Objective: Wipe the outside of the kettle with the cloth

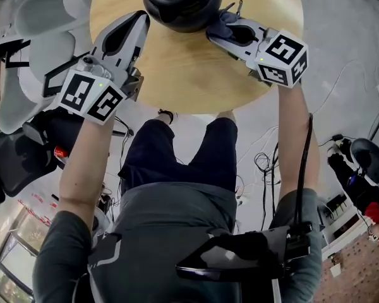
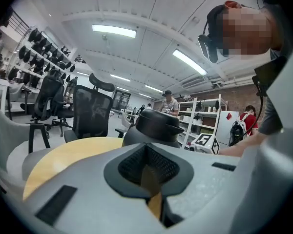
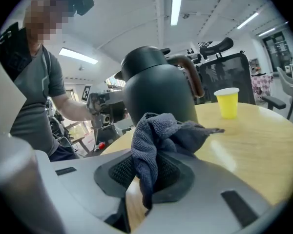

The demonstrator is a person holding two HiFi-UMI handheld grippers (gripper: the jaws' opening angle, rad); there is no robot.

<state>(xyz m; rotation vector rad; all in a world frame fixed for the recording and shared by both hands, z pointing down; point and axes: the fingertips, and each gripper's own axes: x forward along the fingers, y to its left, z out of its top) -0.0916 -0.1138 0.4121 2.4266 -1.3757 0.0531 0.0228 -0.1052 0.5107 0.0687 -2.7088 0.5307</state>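
A black kettle stands on the round wooden table at its far side. My right gripper is shut on a blue-grey cloth, just beside the kettle's right flank. In the right gripper view the cloth bunches up out of the jaws in front of the kettle, whose brown handle points right. My left gripper sits at the kettle's left side, shut with nothing in it. In the left gripper view the kettle rises just past the closed jaws.
A yellow cup stands on the table beyond the kettle. Grey and black office chairs crowd the left of the table. Cables lie on the floor to the right. Shelves and people are far off in the room.
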